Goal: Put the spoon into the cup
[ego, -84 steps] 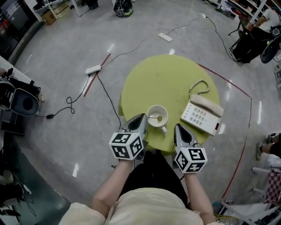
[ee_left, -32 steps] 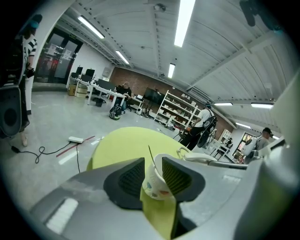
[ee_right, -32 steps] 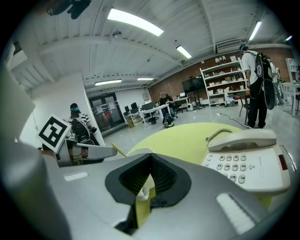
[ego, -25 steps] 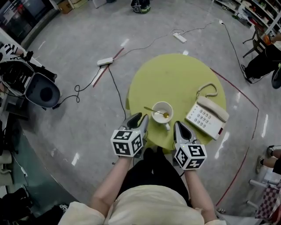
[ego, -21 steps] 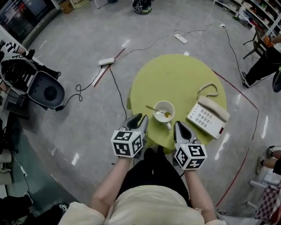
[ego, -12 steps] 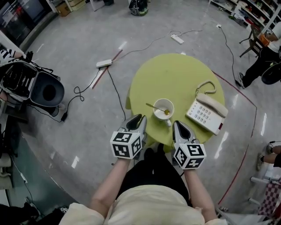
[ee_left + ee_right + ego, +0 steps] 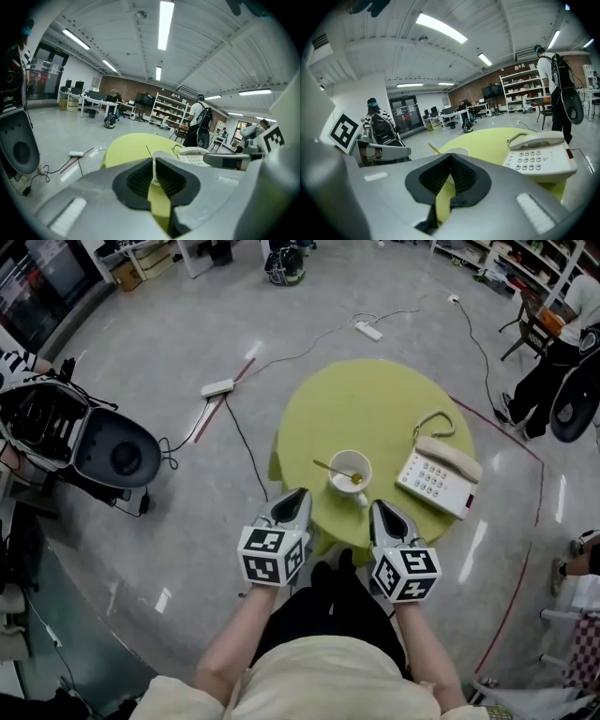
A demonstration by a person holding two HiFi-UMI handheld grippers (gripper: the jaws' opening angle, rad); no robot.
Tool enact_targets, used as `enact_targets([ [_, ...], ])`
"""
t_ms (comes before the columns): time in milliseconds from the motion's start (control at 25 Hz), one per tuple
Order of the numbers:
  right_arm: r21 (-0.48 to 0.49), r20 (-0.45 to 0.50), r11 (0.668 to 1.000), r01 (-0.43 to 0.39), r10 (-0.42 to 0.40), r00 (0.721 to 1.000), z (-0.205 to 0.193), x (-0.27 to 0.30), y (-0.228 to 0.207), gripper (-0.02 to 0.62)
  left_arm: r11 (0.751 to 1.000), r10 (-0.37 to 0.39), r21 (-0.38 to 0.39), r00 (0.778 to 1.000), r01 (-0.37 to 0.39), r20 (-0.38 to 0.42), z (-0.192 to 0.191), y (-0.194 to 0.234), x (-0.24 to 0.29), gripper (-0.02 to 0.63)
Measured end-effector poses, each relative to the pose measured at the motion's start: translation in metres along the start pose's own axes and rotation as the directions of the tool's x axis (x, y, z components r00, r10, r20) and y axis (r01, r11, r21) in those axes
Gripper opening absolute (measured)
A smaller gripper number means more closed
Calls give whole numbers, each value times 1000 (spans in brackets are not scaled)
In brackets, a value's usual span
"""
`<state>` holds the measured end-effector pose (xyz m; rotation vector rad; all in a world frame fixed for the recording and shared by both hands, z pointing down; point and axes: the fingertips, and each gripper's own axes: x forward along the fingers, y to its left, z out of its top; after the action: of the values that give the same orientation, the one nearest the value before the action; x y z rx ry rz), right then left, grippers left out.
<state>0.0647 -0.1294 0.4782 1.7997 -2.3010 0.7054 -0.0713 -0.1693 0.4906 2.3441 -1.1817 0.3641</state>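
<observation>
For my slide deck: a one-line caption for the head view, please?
Spoon resting in the white cup on a round green table, a telephone to its right.

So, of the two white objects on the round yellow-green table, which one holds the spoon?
The white round cup, its thin golden spoon leaning over the rim; the white push-button telephone lies apart.

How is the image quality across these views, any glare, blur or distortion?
Head view: sharp, but fisheye curves the floor, which carries bright light reflections. Left gripper view: heavy barrel distortion, dark corners, ceiling light blown out. Right gripper view: same warping; telephone crisp.
</observation>
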Motion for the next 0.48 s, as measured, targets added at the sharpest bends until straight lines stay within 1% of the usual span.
enact_targets([
  [160,-3,14,1000,7,-7,1000,3,-4,2,2,999,-14,31,1000,13,9,4,-5,-3,12],
  [360,-4,23,1000,6,-6,1000,16,5,-34,2,999,-5,39,1000,4,14,14,-19,30,2],
  [480,-6,34,1000,9,-9,999,11,-8,-18,2,999,-10,43,1000,10,20,8,-19,10,2],
])
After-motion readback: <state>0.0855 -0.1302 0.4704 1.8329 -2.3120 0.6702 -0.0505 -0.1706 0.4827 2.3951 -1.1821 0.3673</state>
